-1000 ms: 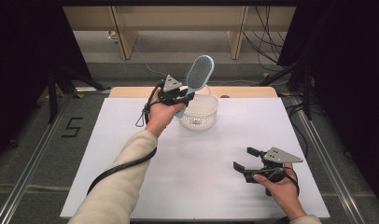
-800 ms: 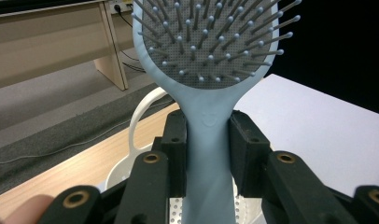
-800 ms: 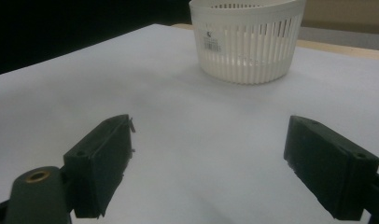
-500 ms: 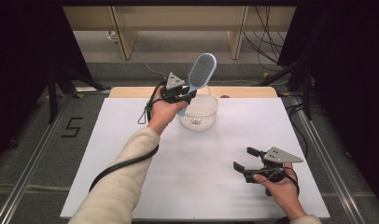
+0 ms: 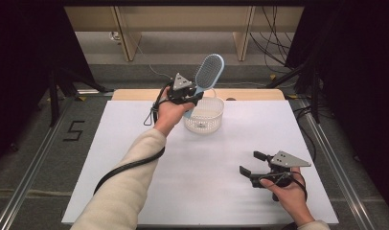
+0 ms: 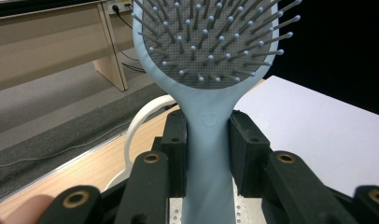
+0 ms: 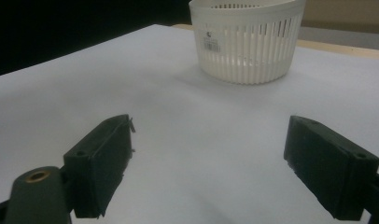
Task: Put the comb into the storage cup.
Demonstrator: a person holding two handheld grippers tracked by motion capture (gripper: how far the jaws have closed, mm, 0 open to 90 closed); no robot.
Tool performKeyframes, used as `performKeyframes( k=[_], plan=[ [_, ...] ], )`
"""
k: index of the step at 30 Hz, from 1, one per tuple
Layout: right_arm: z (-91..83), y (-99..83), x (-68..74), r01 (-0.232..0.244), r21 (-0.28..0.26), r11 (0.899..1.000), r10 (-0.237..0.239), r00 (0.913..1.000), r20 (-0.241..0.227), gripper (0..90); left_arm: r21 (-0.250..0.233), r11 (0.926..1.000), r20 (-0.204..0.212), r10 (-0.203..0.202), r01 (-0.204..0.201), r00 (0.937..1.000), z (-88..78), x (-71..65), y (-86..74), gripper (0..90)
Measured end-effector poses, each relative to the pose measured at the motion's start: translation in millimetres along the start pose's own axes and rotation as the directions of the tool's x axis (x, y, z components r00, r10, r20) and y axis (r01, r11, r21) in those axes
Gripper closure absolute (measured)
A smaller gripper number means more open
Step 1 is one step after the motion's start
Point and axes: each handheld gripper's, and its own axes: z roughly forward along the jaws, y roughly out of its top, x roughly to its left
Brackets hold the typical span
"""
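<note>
A light blue hairbrush (image 5: 208, 72) is held up over the far side of the table, its bristled head (image 6: 211, 39) tilted up and away. My left gripper (image 5: 187, 97) is shut on the brush's handle (image 6: 205, 154), just left of and above a white slotted basket (image 5: 204, 115). The basket (image 7: 247, 39) stands upright on the white table top (image 5: 192, 158). My right gripper (image 5: 250, 165) rests low near the front right of the table, open, with nothing between its jaws (image 7: 208, 161).
A bare wooden strip (image 5: 250, 94) runs along the table's far edge. Wooden furniture legs (image 5: 128, 33) and cables (image 5: 274, 28) lie on the floor beyond. Dark curtains flank both sides. A black cable (image 5: 130, 165) trails along the left forearm.
The left gripper has lifted the hairbrush slightly and shifted it a little to the right, above the basket's rim. The right gripper has stayed put.
</note>
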Motion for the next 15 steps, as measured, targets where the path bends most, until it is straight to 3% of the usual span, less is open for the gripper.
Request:
performKeyframes(
  k=[15],
  plan=[
    [-0.1,-0.2,-0.2,-0.005,0.001,1.0,0.005,1.0,0.0,16.1,0.001,1.0,0.003,0.006,-0.006,1.0,3.2,-0.7,3.8,69.6]
  ],
)
